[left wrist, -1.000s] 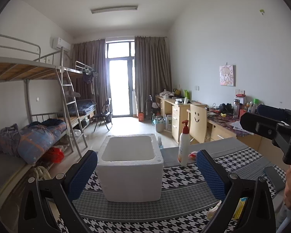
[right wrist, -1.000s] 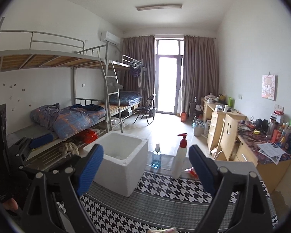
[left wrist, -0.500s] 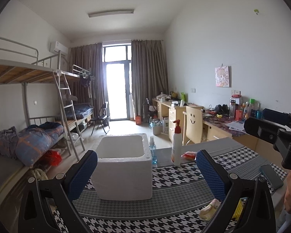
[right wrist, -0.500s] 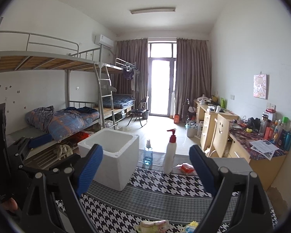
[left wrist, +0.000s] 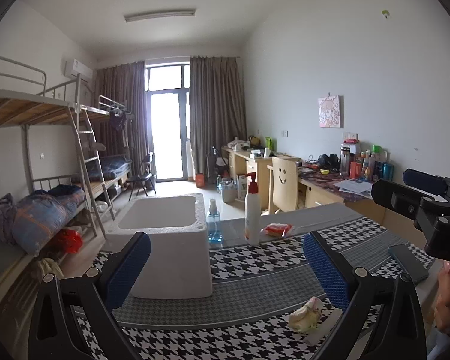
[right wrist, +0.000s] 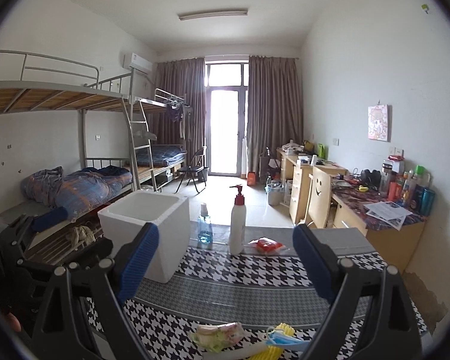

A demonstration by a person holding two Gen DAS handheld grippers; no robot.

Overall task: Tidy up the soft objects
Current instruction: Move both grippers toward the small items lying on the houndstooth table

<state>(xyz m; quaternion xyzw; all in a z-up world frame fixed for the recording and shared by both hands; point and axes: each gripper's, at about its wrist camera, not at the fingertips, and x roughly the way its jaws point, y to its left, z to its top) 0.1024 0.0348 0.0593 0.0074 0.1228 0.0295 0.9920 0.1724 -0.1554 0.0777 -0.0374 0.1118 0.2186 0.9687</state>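
Both sets of jaws stand wide apart with nothing between the blue pads. The left gripper (left wrist: pixel 226 267) hangs above the counter (left wrist: pixel 255 294), which is covered in a black-and-white houndstooth cloth with grey bands. The right gripper (right wrist: pixel 225 261) hangs above the same counter, and also shows at the right edge of the left wrist view.

Just past the jaws, at the near edge of the counter, lies a small crumpled cloth (right wrist: pixel 217 333), pale with pink and green print. Touching or just beside it, on its right, is a yellow and blue bundle (right wrist: pixel 280 337); what it is cannot be told. One second ago neither showed in the right wrist view; both cameras have since pulled back and tipped down, so more of the near counter is in sight.

Farther out, on the left, an open white foam box (left wrist: pixel 168 249) stands upright. To its right are a small blue spray bottle (left wrist: pixel 214 225), a tall white pump bottle with a red top (left wrist: pixel 252 213) and a red packet (left wrist: pixel 277 229). A dark phone (left wrist: pixel 408 262) lies near the right edge.

Beyond the counter are bunk beds (right wrist: pixel 75 162), desks (right wrist: pixel 375 210) and a curtained glass door (right wrist: pixel 225 120).
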